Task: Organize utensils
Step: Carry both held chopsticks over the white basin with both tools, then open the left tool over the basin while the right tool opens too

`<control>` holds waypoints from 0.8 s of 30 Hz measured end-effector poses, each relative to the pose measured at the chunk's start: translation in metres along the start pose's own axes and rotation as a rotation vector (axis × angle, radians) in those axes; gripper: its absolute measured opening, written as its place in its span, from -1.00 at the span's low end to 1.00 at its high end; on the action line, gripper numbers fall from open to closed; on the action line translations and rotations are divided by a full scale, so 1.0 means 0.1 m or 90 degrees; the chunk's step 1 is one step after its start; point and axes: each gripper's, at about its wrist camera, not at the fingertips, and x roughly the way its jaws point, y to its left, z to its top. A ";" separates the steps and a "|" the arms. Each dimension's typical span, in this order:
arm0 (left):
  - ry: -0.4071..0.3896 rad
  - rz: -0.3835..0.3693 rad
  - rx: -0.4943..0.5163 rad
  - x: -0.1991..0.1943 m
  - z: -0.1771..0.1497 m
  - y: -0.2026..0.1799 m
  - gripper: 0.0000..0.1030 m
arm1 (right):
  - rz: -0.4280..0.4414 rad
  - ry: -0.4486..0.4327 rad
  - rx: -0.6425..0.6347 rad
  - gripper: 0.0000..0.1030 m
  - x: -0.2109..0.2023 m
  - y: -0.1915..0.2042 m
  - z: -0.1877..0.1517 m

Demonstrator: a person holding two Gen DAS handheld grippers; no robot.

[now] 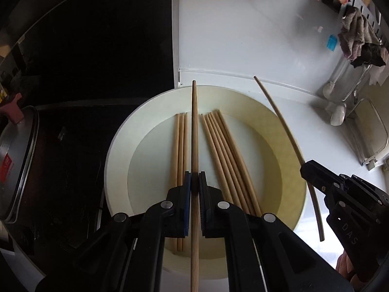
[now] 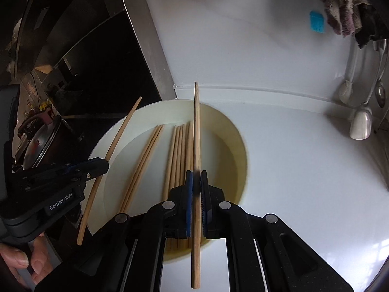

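My left gripper [image 1: 194, 182] is shut on one wooden chopstick [image 1: 194, 126], which points straight ahead above a cream plate [image 1: 114, 160]. My right gripper [image 2: 196, 182] is likewise shut on a second chopstick [image 2: 197, 126] over the same plate [image 2: 102, 150]. In the plate lie several more chopsticks, in a small group [image 1: 180, 146] and a larger group [image 1: 223, 155]. Each view shows the other gripper from the side: the right gripper [image 1: 304, 169] at the plate's right edge, the left gripper [image 2: 105, 166] at its left edge, both holding their sticks mid-length.
The plate sits on a white counter [image 2: 291, 170]. A black cooktop [image 1: 97, 48] and a lidded metal pot [image 1: 17, 160] stand to the left. A white ladle [image 2: 361, 124], hanging cloths [image 1: 355, 36] and a blue item [image 2: 317, 24] are at the back right.
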 end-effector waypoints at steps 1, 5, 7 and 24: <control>0.006 -0.001 0.000 0.06 0.01 0.03 -0.86 | 0.003 0.013 0.003 -0.88 0.09 0.04 0.02; 0.034 -0.009 0.003 0.30 0.03 0.10 -0.86 | -0.001 0.062 0.007 -0.88 0.41 0.17 0.04; 0.048 -0.016 0.005 0.41 0.04 0.11 -0.86 | -0.007 0.079 0.002 -0.88 0.52 0.21 0.05; 0.080 -0.018 0.002 0.69 0.08 0.15 -0.84 | -0.028 0.130 0.005 -0.88 0.85 0.23 0.04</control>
